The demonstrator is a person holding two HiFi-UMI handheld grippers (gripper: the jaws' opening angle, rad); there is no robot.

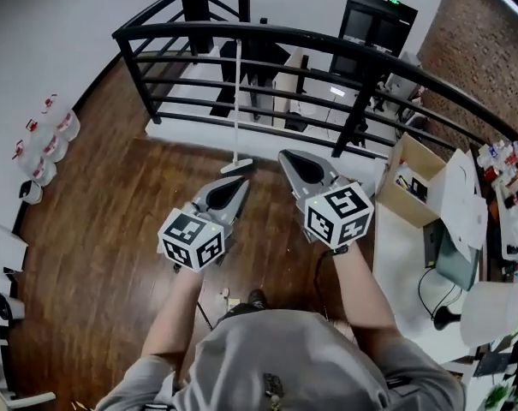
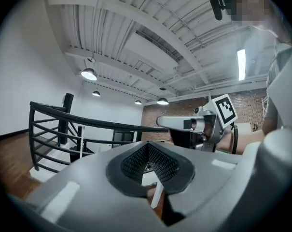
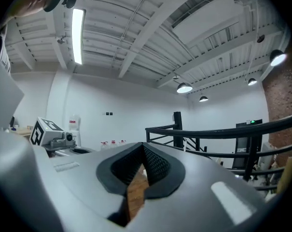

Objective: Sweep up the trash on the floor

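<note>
A white-handled broom [image 1: 238, 101] leans against the black railing [image 1: 327, 41], its head [image 1: 237, 167] on the dark wood floor. My left gripper [image 1: 241, 181] is held level just this side of the broom head, jaws shut and empty. My right gripper [image 1: 286, 155] is beside it, a little further forward, also shut on nothing. In the left gripper view the closed jaws [image 2: 148, 146] face the railing, with the broom handle [image 2: 81, 140] at left and the right gripper [image 2: 194, 124] alongside. The right gripper view shows its own closed jaws [image 3: 143, 149]. A small pale scrap [image 1: 227, 295] lies by the person's shoe.
The railing [image 3: 208, 129] guards a stairwell straight ahead. Several water bottles [image 1: 44, 139] line the white wall at left. An open cardboard box [image 1: 413, 182] and a white table [image 1: 413, 272] with cables and gear stand at right.
</note>
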